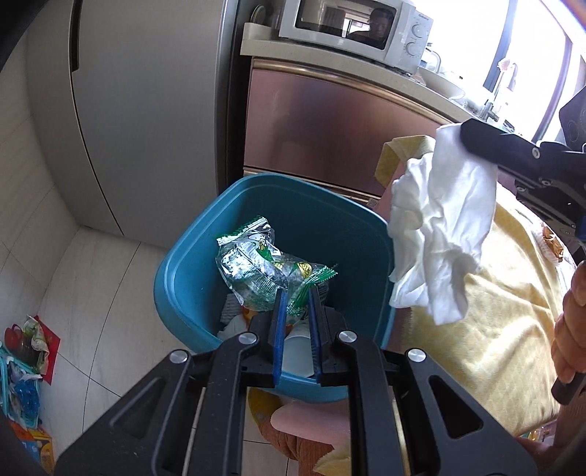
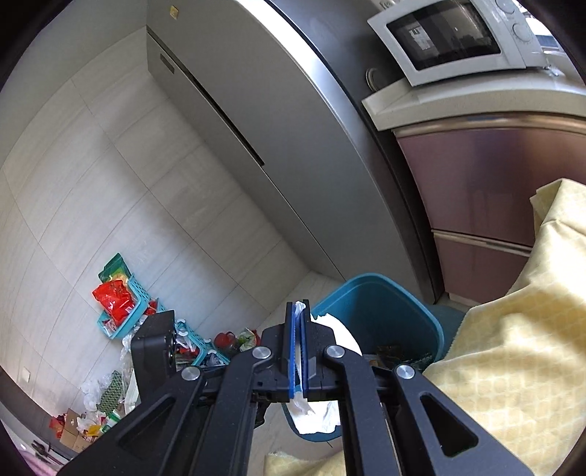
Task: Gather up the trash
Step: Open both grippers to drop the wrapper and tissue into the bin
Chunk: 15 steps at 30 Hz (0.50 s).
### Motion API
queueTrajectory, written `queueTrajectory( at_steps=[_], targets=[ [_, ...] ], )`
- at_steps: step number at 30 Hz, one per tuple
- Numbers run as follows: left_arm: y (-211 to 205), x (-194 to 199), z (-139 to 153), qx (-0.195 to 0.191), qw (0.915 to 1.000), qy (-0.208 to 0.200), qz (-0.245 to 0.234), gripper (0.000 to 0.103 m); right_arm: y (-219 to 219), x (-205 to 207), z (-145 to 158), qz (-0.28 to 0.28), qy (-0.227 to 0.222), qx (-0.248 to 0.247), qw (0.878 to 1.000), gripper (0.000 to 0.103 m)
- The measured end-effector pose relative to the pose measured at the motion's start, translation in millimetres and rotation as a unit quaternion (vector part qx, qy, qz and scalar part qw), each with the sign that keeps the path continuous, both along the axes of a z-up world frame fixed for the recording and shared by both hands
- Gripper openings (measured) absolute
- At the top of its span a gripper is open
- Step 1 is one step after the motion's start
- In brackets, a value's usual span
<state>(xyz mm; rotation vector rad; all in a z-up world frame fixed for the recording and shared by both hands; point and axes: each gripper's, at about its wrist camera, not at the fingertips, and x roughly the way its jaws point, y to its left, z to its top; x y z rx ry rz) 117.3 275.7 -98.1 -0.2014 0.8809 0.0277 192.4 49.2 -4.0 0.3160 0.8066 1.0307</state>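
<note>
Over the bin [image 1: 278, 205] my left claw [image 1: 297, 304] pinches a wrapper [image 1: 256, 263] and my right claw [image 2: 297, 322] clamps a tissue [image 1: 439, 227], ready to drop both in.

Nothing legible is showing: the microwave [image 1: 351, 31] brand mark and the print on the green-edged wrapper [image 1: 263, 267] are staying too blurred to read.

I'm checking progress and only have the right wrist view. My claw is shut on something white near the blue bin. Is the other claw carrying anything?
Observer: Yes, the left claw pinches a clear wrapper with green edges.
Operator: Is that wrapper over the bin?
Observer: Yes, it hangs inside the blue bin's rim.
Operator: And my white thing?
Observer: A crumpled tissue dangling from the right claw, beside the bin's rim, over a yellow cloth.
</note>
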Motion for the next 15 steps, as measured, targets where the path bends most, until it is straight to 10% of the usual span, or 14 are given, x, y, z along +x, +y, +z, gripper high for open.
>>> queueTrajectory(
  at_steps=[15],
  targets=[
    [7, 18, -28, -0.028, 0.9991, 0.023, 0.022, 0.026, 0, 8, -44, -0.021, 0.056, -0.055, 0.997, 0.011]
  ],
)
